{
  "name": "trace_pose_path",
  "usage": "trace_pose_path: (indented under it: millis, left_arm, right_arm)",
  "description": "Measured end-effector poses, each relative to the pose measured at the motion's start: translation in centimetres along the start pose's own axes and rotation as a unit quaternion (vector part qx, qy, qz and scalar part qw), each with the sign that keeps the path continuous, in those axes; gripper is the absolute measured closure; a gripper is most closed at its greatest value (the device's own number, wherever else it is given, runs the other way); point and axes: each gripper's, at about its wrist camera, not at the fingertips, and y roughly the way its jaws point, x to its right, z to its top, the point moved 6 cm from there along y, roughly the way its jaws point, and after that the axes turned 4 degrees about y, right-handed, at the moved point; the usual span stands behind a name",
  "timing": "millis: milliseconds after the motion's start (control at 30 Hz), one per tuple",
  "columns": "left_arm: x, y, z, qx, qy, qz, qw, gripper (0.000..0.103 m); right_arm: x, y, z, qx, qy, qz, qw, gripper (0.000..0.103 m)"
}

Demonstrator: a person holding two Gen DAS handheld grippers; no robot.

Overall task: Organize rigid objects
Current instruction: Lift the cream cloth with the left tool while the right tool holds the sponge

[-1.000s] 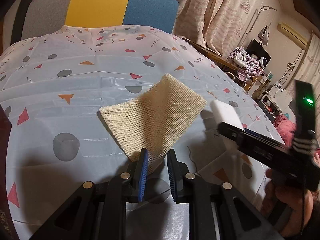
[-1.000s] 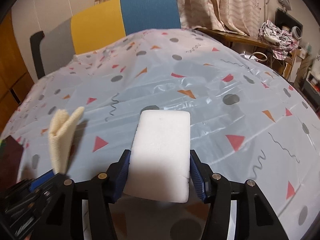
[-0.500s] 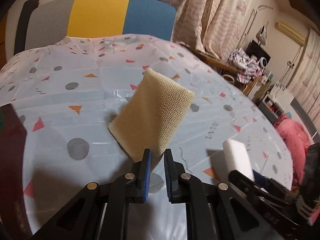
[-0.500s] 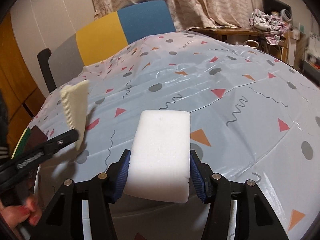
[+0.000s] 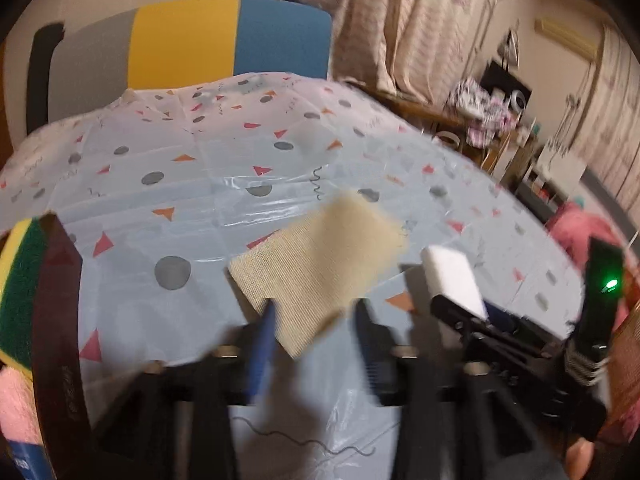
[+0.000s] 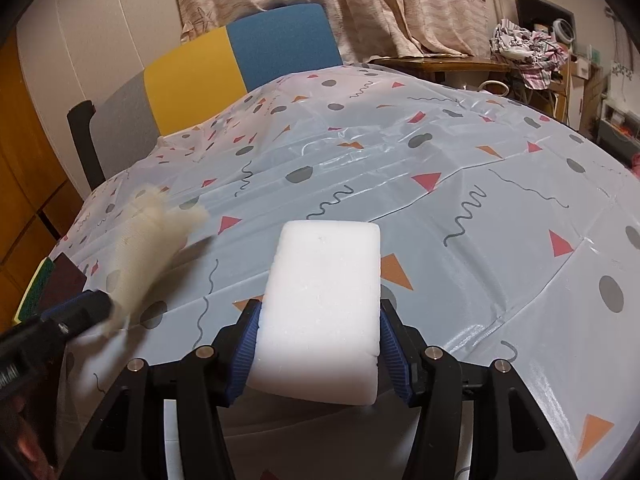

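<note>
A beige mesh cloth [image 5: 320,272] hangs blurred between the jaws of my left gripper [image 5: 316,340], which are opening; the blue pads [image 5: 262,344] stand apart from it and do not press it. From the right wrist view the same cloth [image 6: 148,248] droops above the left gripper's finger [image 6: 76,312]. My right gripper [image 6: 318,360] is shut on a white sponge block [image 6: 320,312], held above the patterned tablecloth [image 6: 460,208]. That block [image 5: 452,280] also shows at the right of the left wrist view.
A dark brown box [image 5: 56,320] at the table's left edge holds a green-and-yellow scouring sponge [image 5: 20,288] and something pink. A grey, yellow and blue chair [image 5: 180,40] stands behind the table. A wooden side table [image 6: 440,64] with clothes is at the back right.
The left jaws have gone from shut on the beige cloth to wide apart, and the cloth now sags loose and blurred. The dark box has come into the left view. The right grip is unchanged.
</note>
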Motion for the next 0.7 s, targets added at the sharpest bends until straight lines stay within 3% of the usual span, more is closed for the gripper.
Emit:
trace_pose_path:
  millis: [133, 300, 500, 700]
  left_arm:
    - [1.3, 2.3, 0.3, -0.034, 0.046, 0.012, 0.9983, 0.041]
    - [2.9, 5.4, 0.5, -0.071, 0.121, 0.029, 0.9897, 0.026]
    - [3.8, 7.6, 0.0, -0.084, 0.148, 0.019, 0.9853, 0.014]
    - [3.5, 7.8, 0.0, -0.074, 0.136, 0.015, 0.9878, 0.014]
  right_arm:
    - [0.2, -0.1, 0.0, 0.004, 0.006, 0.001, 1.000, 0.045]
    - [1.1, -0.4, 0.1, 0.013, 0.029, 0.007, 0.999, 0.045]
    - [1.5, -0.5, 0.0, 0.020, 0.045, 0.013, 0.999, 0.045]
    - [1.8, -0.5, 0.0, 0.023, 0.052, 0.017, 0.998, 0.045]
